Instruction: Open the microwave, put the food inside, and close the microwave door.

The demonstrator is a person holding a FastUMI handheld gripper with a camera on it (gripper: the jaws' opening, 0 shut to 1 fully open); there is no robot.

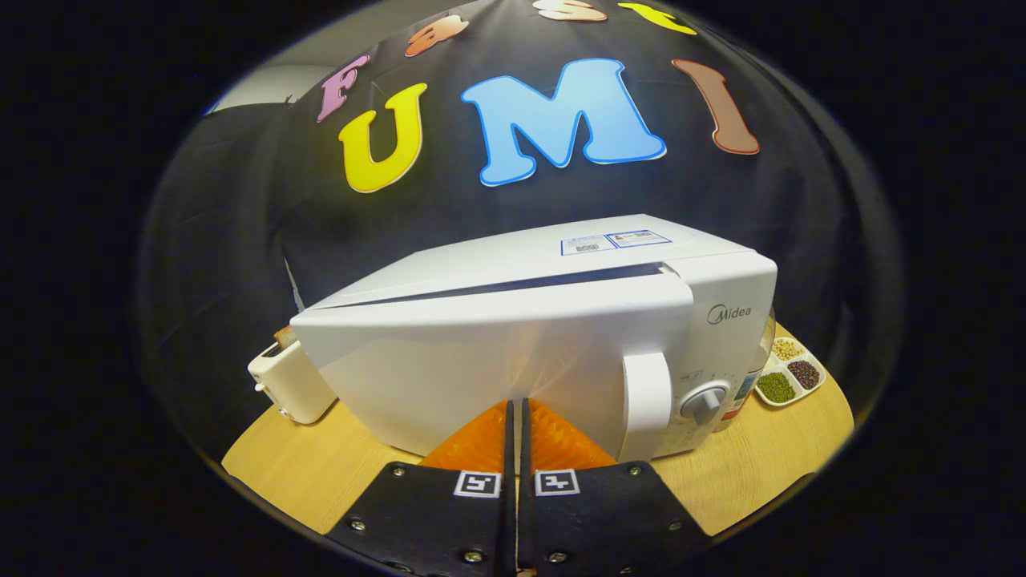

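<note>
Claw fingers closed together, tips against microwave door; door slightly ajar.

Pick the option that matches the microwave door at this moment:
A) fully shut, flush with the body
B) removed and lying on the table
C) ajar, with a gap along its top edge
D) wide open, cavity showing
C: the microwave door stands slightly off the body, a dark gap running along its top edge, while the hand-held gripper has its fingers closed together right at the door's front.
</note>
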